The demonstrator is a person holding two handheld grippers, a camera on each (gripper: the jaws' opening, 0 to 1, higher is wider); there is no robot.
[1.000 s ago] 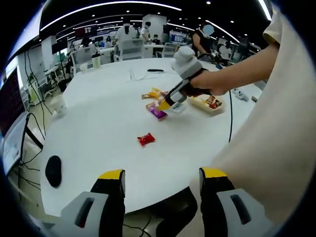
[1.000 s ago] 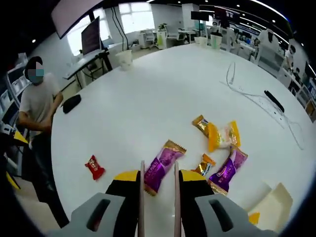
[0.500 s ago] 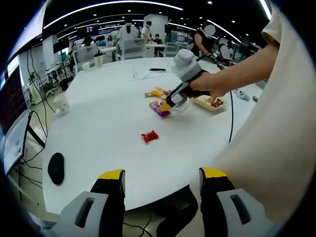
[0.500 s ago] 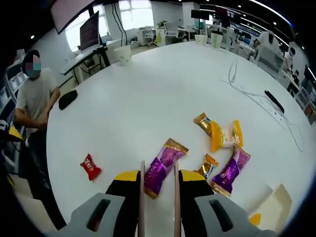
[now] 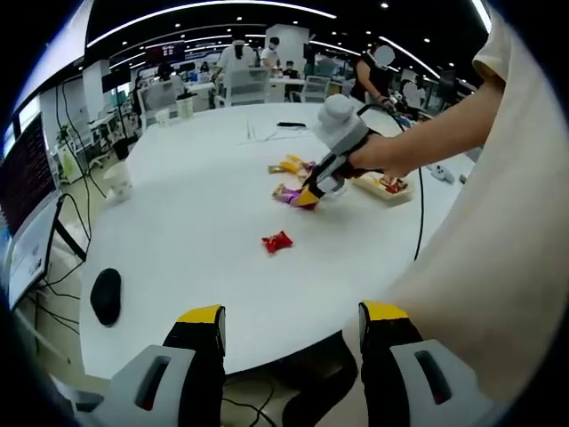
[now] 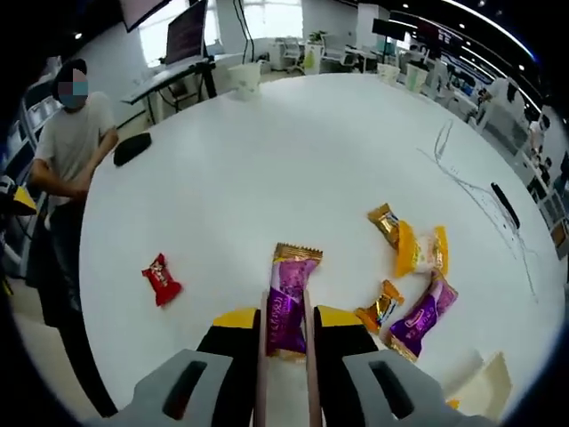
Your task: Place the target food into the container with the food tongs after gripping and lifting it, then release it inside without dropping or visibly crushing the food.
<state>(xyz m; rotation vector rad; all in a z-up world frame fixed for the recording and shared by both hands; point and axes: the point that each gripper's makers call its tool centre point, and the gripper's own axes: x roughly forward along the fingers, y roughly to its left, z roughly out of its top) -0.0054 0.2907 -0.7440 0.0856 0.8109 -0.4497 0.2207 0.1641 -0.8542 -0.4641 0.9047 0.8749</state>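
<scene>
A purple snack packet (image 6: 286,298) lies lengthwise between the two metal tong blades (image 6: 264,325) that my right gripper (image 6: 285,318) carries, and the blades press its long edges. In the left gripper view the right gripper (image 5: 307,197) sits low over the white table (image 5: 196,222), the purple packet (image 5: 286,193) at its tip. The white container (image 5: 382,186) stands just beyond it and appears again as the container (image 6: 484,391) at the lower right. My left gripper (image 5: 292,313) hangs open off the table's near edge, holding nothing.
A red candy (image 6: 161,279) lies left of the tongs. An orange packet (image 6: 420,252), a gold packet (image 6: 384,218), a small orange candy (image 6: 380,307) and a second purple packet (image 6: 418,316) lie to the right. A black mouse (image 5: 105,296) and paper cup (image 5: 117,182) sit farther off.
The tong blades have drawn closer together around the purple packet, which has turned to line up with them. The left gripper stays open.
</scene>
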